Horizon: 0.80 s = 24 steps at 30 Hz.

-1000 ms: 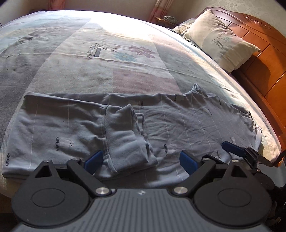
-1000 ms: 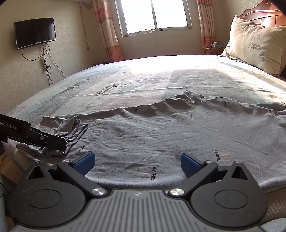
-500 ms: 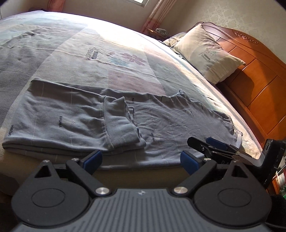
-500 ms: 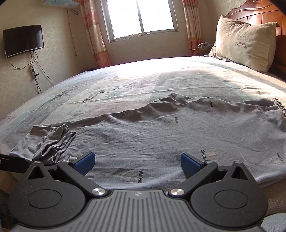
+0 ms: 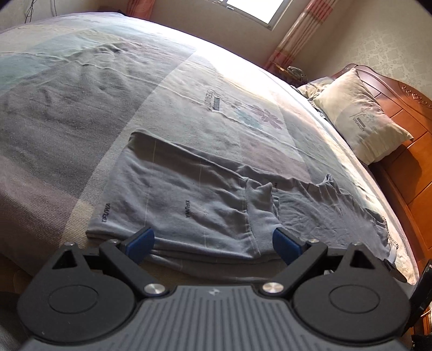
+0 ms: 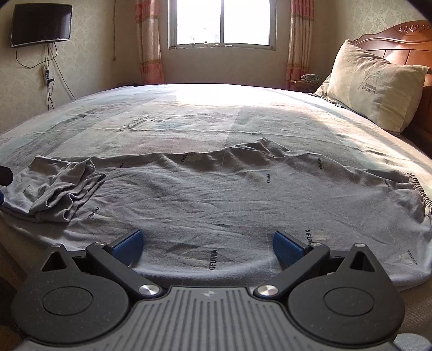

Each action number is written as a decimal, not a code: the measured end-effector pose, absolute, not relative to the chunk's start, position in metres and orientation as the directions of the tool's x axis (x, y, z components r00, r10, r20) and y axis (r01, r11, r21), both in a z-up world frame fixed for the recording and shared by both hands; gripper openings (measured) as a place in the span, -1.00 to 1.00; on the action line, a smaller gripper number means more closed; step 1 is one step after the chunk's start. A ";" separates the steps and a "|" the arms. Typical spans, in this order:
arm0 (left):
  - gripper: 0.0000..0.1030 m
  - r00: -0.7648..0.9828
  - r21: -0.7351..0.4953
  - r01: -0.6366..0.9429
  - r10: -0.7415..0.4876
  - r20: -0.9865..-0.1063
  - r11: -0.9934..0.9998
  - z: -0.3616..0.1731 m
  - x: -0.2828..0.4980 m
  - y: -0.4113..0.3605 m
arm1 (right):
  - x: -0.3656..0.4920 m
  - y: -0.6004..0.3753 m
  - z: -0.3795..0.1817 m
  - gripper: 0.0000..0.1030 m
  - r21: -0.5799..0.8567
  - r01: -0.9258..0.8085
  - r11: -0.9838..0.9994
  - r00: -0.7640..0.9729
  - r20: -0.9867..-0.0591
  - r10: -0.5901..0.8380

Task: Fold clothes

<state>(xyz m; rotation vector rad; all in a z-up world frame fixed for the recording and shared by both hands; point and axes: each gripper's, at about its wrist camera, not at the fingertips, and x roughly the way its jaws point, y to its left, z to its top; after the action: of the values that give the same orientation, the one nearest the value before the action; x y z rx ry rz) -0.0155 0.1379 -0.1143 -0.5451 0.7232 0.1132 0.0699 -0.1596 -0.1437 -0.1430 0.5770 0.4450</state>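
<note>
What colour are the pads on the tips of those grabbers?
Blue, on black arms. The right gripper's pads show best in the right wrist view.

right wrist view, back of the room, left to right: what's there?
Wall TV → left curtain → window → right curtain → pillow → wooden headboard.

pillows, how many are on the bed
2 show. One large beige pillow stands propped against the wooden headboard. A second pillow peeks out beside it on the window side, mostly covered. More may be hidden past the frame edge.
</note>
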 end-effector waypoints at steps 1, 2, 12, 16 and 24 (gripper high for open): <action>0.83 0.752 -0.436 -0.283 -0.085 -0.654 0.854 -0.113 -0.014 0.139 | 0.070 -0.159 -0.144 1.00 -0.016 -0.444 0.896 0.749 -0.556 0.361; 0.83 0.756 -0.440 -0.271 -0.094 -0.648 0.856 -0.109 -0.012 0.138 | 0.070 -0.159 -0.144 1.00 -0.013 -0.444 0.896 0.748 -0.556 0.363; 0.83 0.731 -0.440 -0.121 -0.220 -0.646 0.890 -0.101 0.044 0.098 | 0.073 -0.176 -0.115 1.00 0.016 -0.437 0.899 0.751 -0.544 0.375; 0.84 0.709 -0.450 -0.133 -0.233 -0.666 0.883 -0.109 0.047 0.086 | 0.088 -0.226 -0.094 1.00 0.145 -0.370 0.918 0.757 -0.525 0.388; 0.84 0.720 -0.380 -0.080 -0.210 -0.662 0.922 -0.089 0.038 0.064 | 0.133 -0.328 -0.124 1.00 0.334 -0.175 0.926 0.633 -0.682 0.366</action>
<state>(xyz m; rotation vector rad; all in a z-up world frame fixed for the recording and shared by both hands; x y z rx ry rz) 0.0378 0.0644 -0.0894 -0.4021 0.7692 -0.0737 0.1325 -0.3280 -0.1236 0.2468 0.8312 0.3131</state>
